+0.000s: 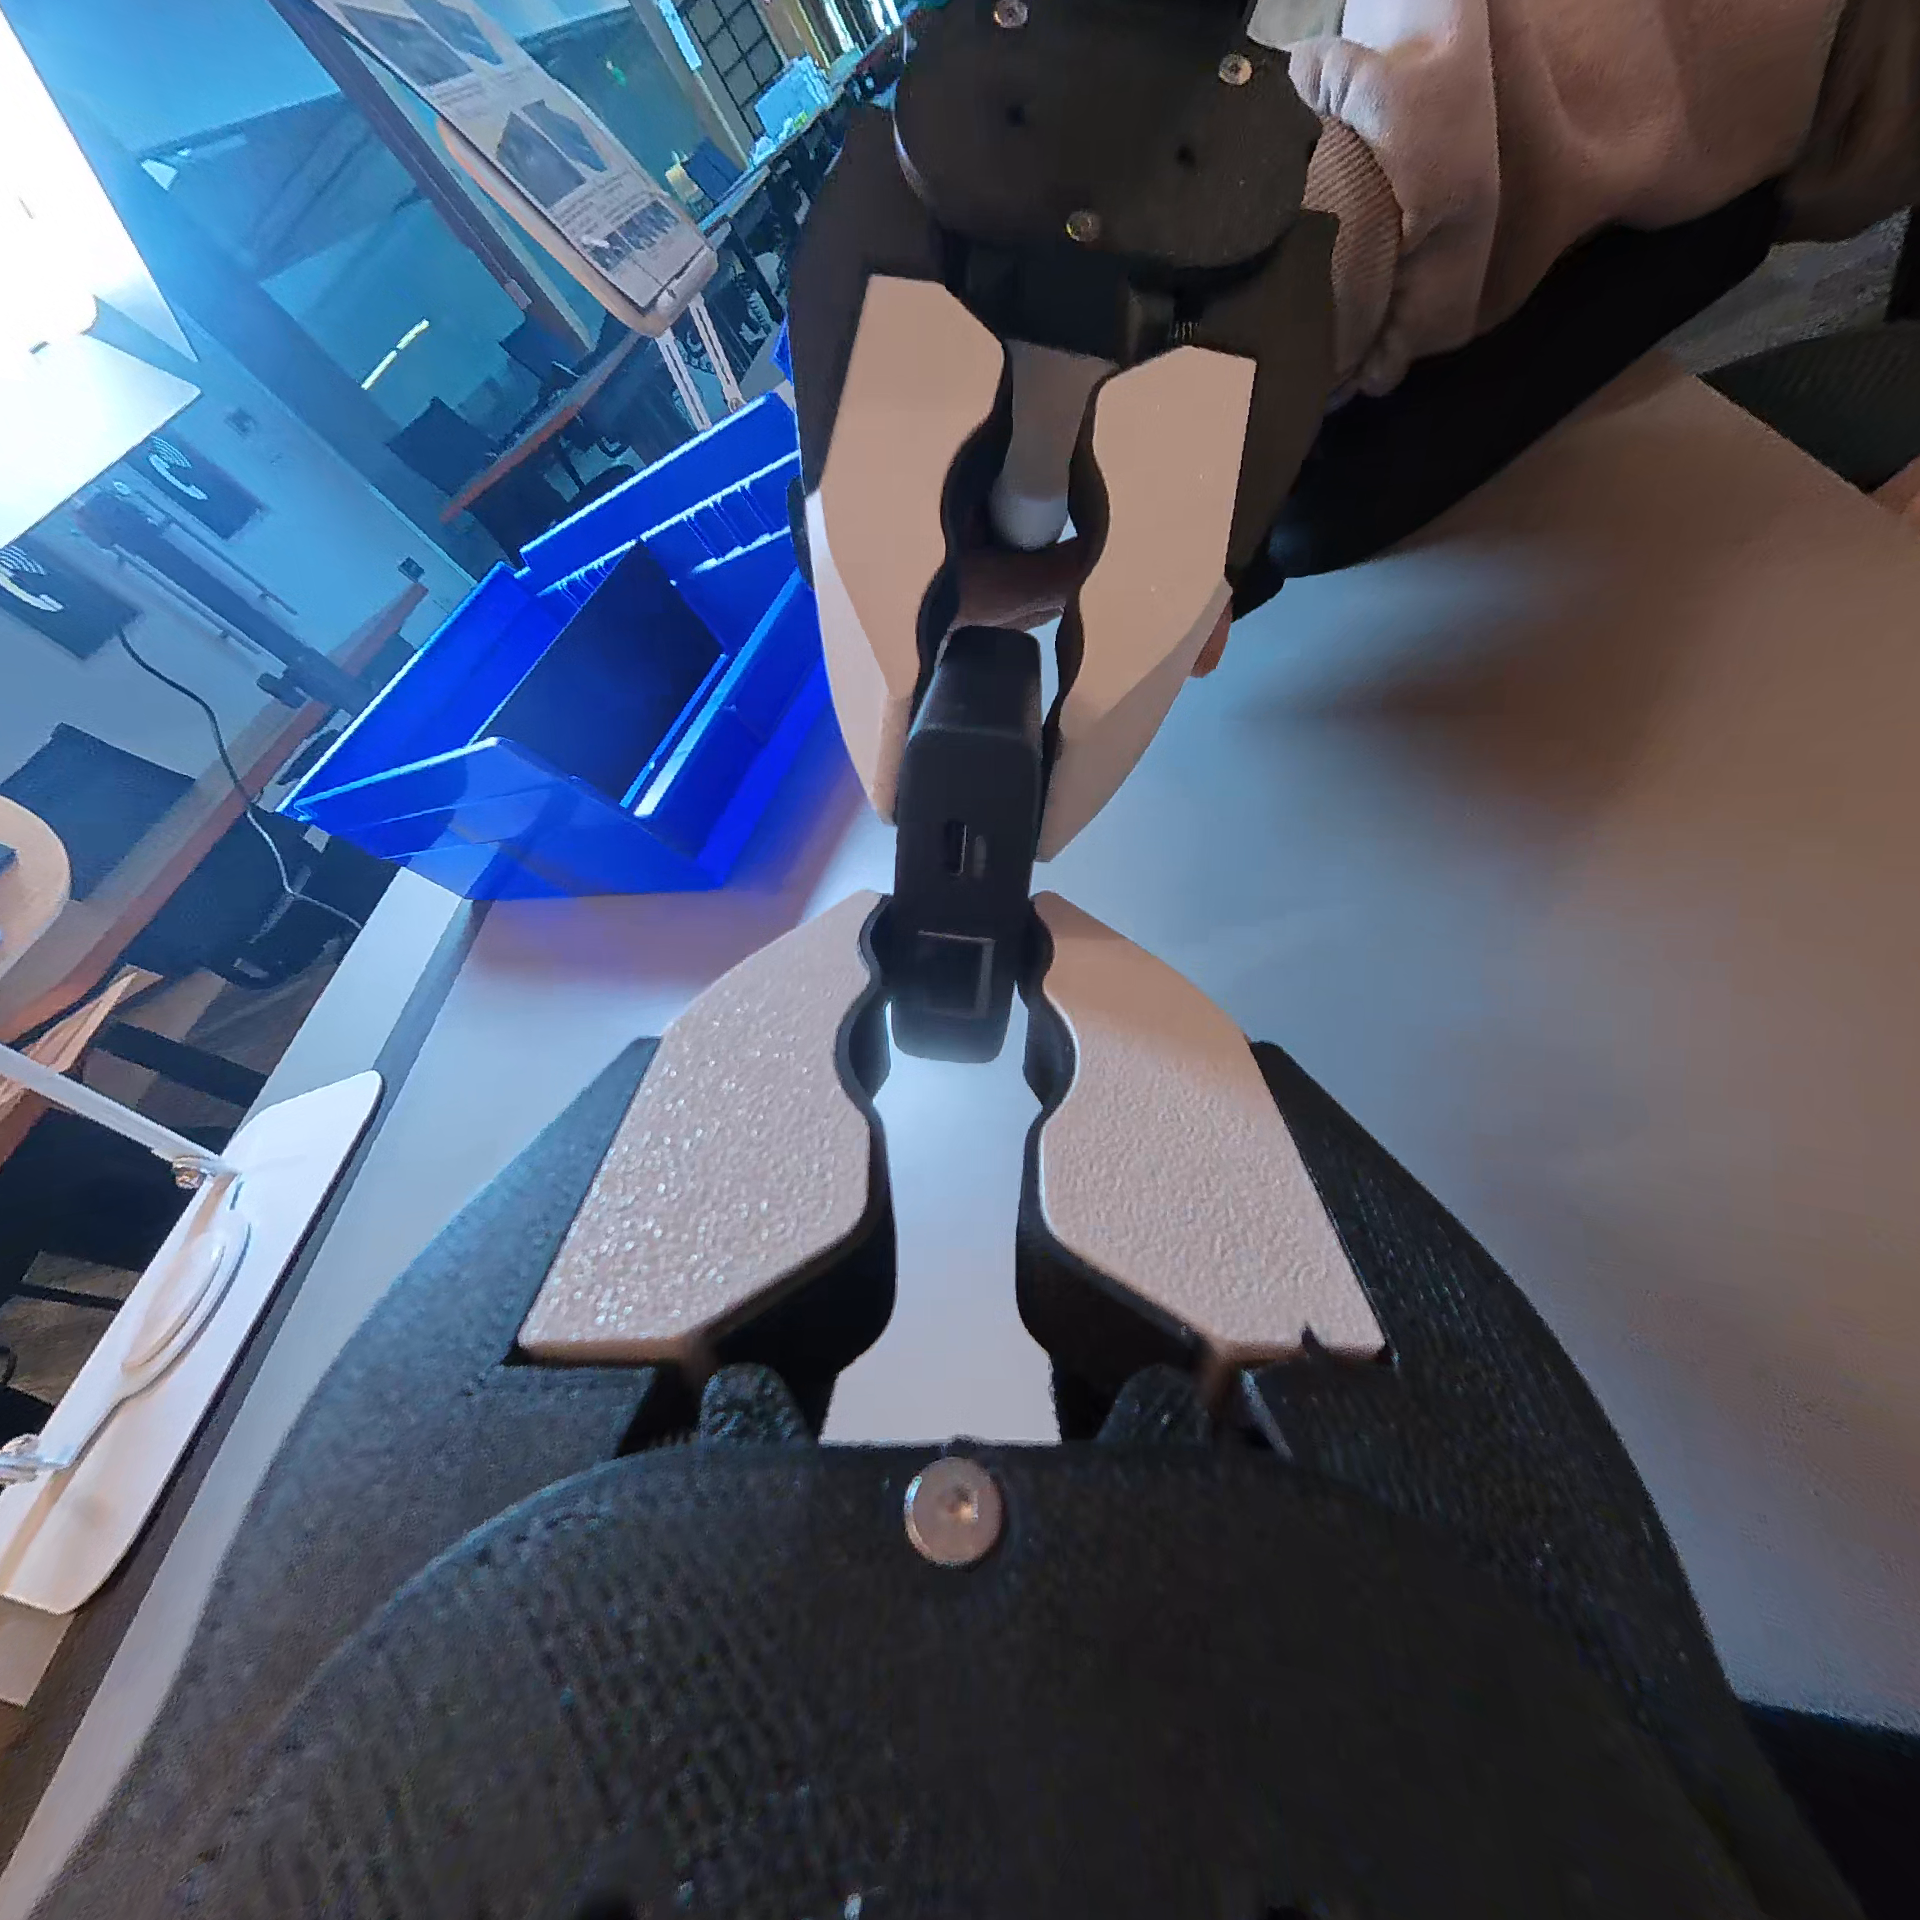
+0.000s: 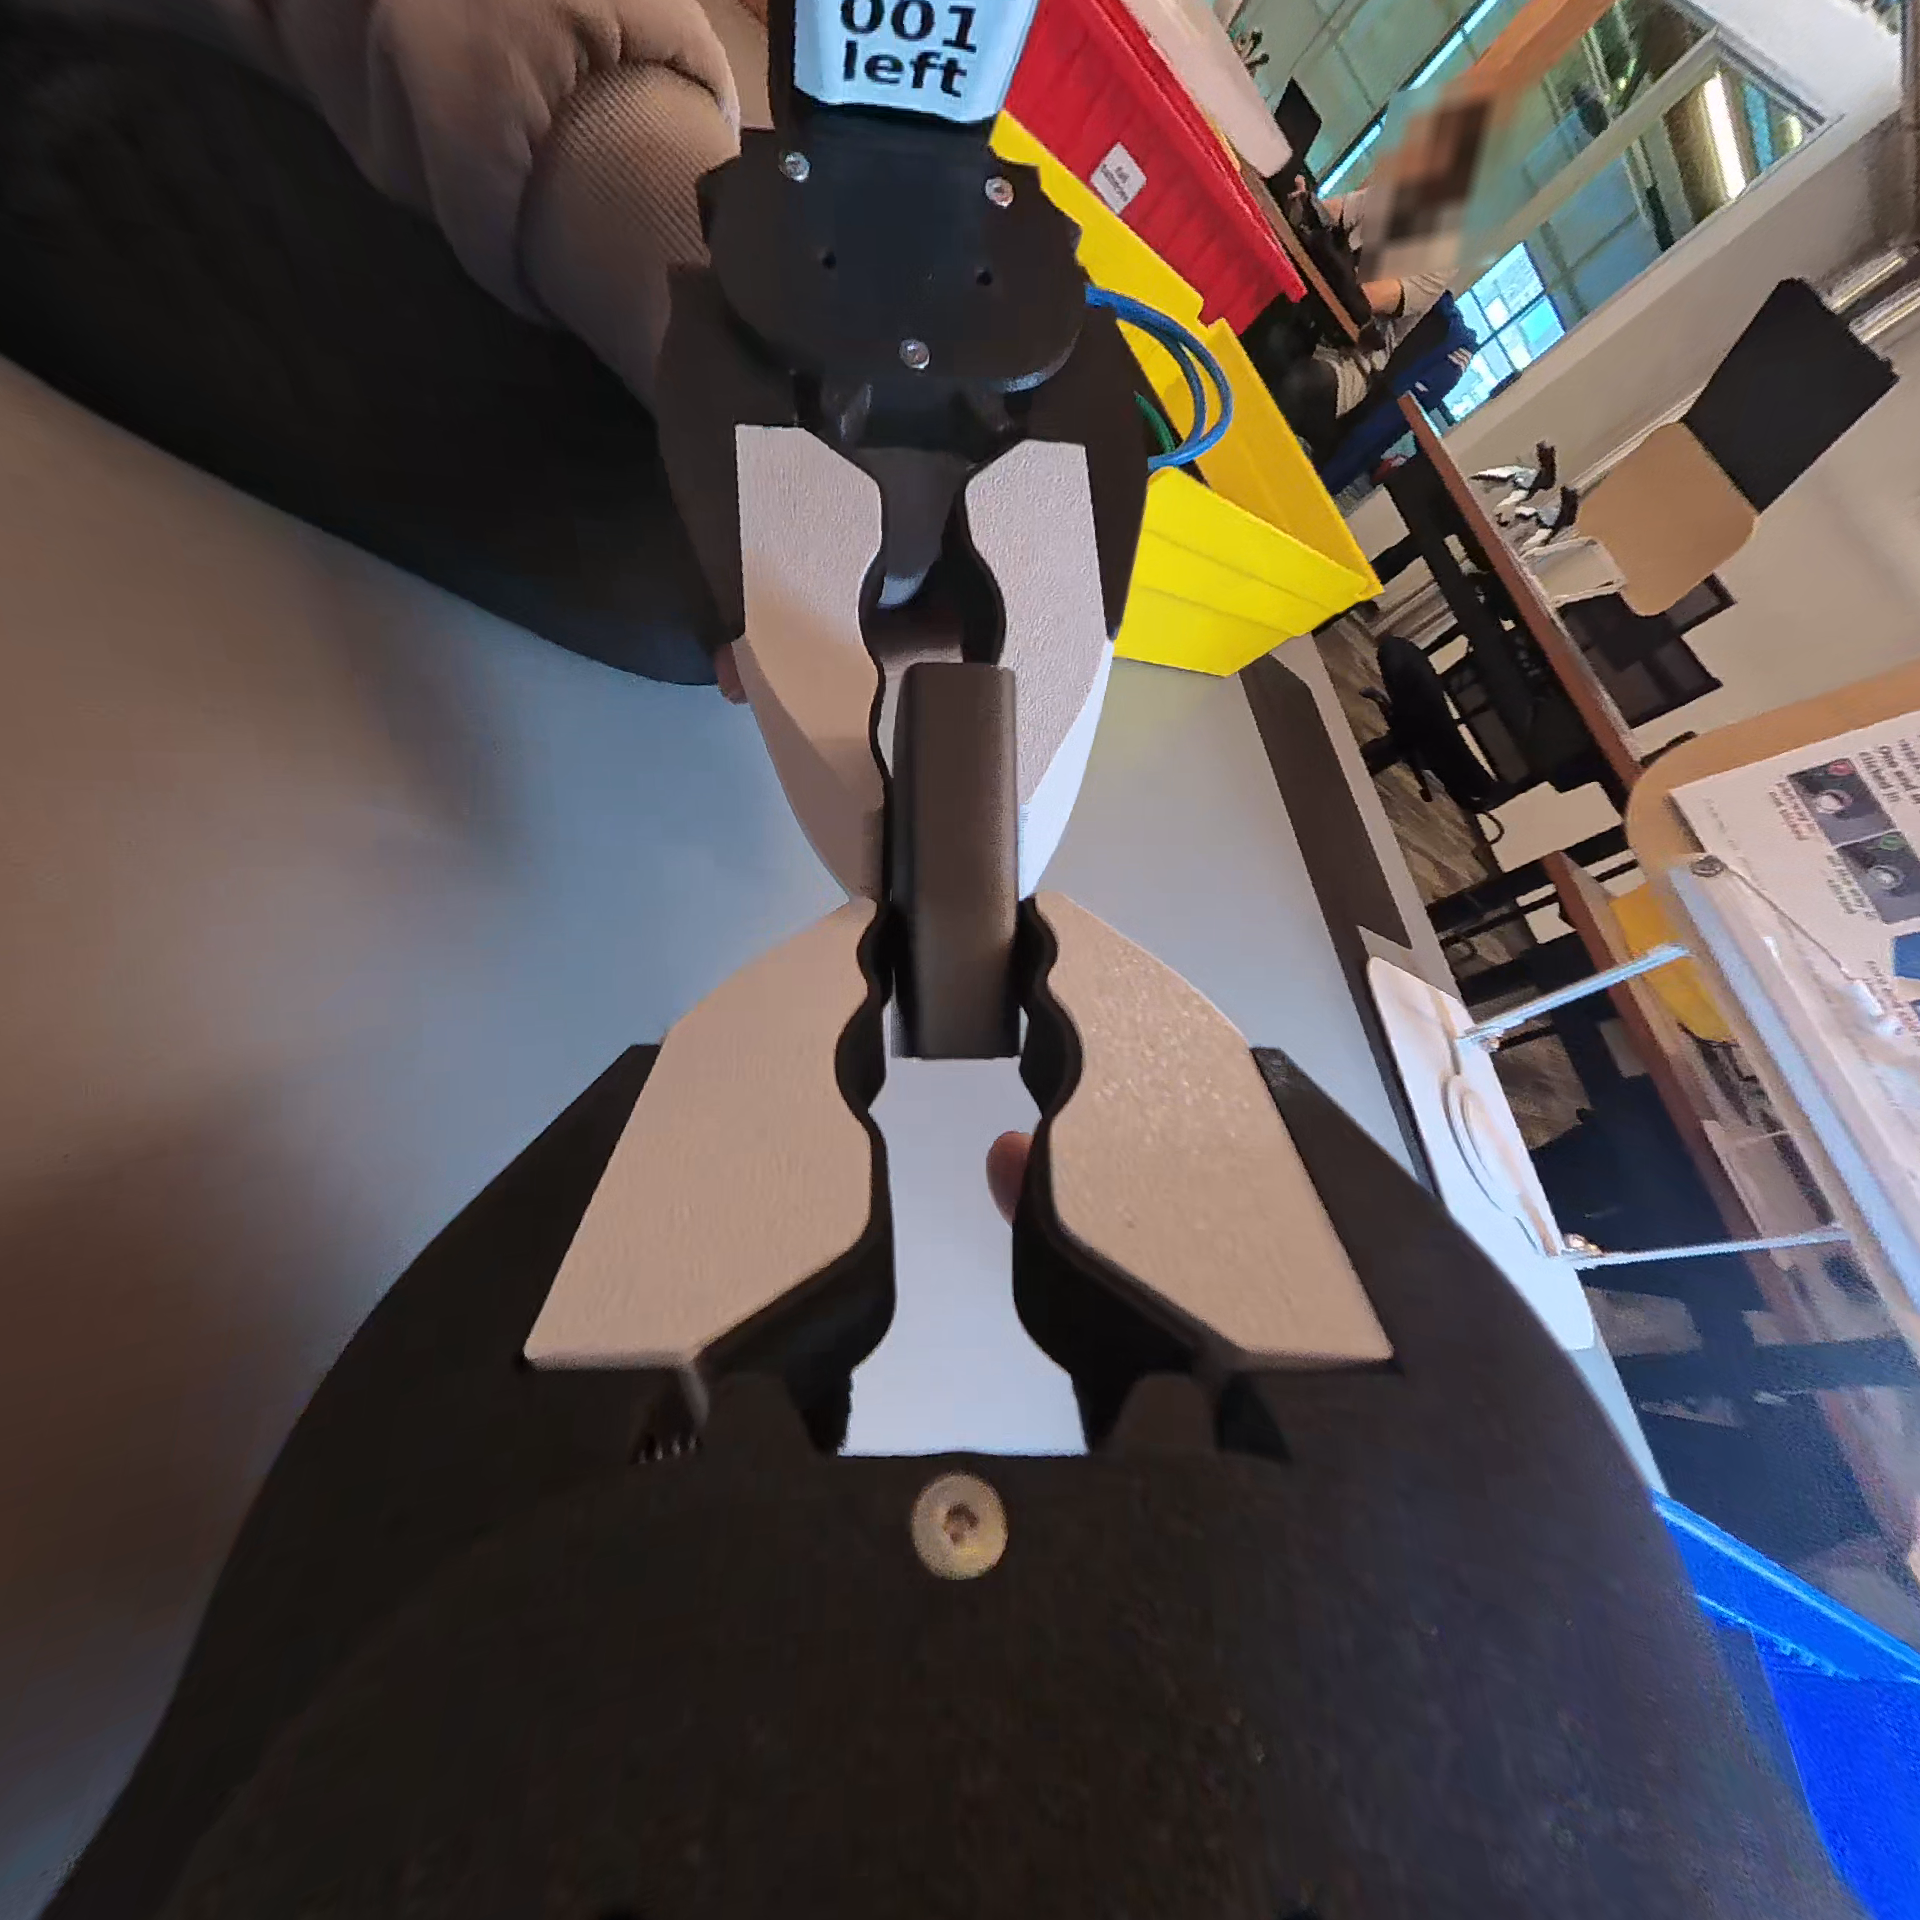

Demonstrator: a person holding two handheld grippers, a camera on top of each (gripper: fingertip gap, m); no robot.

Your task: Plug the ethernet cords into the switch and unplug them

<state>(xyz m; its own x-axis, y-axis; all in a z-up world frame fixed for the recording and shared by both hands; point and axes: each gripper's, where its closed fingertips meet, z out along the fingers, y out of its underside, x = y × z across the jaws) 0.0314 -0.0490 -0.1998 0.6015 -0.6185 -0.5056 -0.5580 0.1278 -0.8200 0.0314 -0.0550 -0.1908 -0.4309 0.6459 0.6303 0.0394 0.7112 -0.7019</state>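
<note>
A small black switch (image 1: 971,790) is held above the white table (image 1: 1455,935) between both grippers, which face each other. My left gripper (image 1: 951,935) is shut on its near end, where a square port and a small slot show. My right gripper (image 1: 971,831) is shut on its far end. In the right wrist view my right gripper (image 2: 951,935) clamps the switch (image 2: 951,810) and my left gripper (image 2: 948,862) holds the opposite end. Blue and green cords (image 2: 1205,384) lie coiled in a yellow bin (image 2: 1226,561) behind the left gripper. No cord is in the switch's visible ports.
A blue bin (image 1: 623,727) stands at the table's far edge. A red bin (image 2: 1143,135) sits beside the yellow one. A clear sign stand (image 2: 1766,935) on a white base (image 1: 187,1299) stands at the table edge. A person's sleeved hands (image 1: 1558,156) hold the grippers. Left and right tips are no more than a few centimetres apart.
</note>
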